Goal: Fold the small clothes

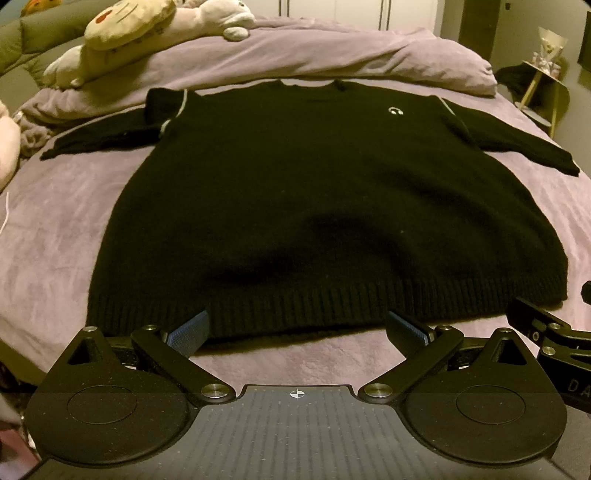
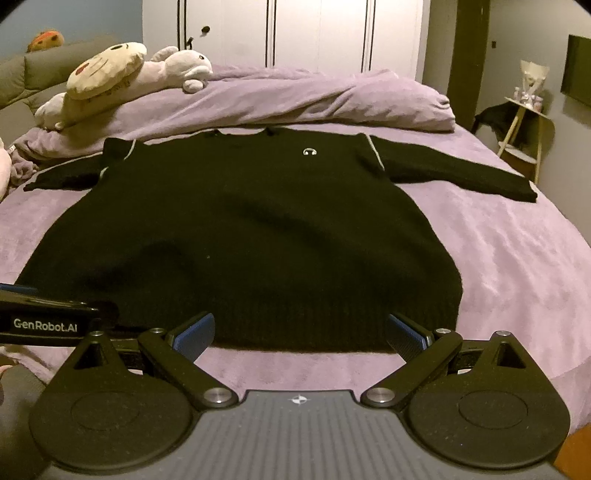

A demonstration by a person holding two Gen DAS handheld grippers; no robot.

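A black knitted long-sleeved sweater (image 1: 325,206) with a small white headphone emblem (image 1: 395,110) on the chest lies spread flat, front up, on a lilac plush bedspread (image 1: 55,229); its ribbed hem is the part nearest both sets of jaws, its neckline farthest ahead, and one sleeve runs out to each side. The left gripper (image 1: 297,326) is level and low over the bed, jaws wide apart with the blue pads at the hem's edge and nothing between them; the right gripper (image 2: 300,328) sits the same way, jaws spread and empty, just to the right of the left one, at the hem's right part. Ahead past the neckline a rumpled lilac duvet (image 2: 314,99) lies across the bed; cream and pale plush toys (image 2: 110,74) rest ahead-left; a white wardrobe (image 2: 295,33) stands behind; a small side table (image 2: 524,125) stands ahead-right.
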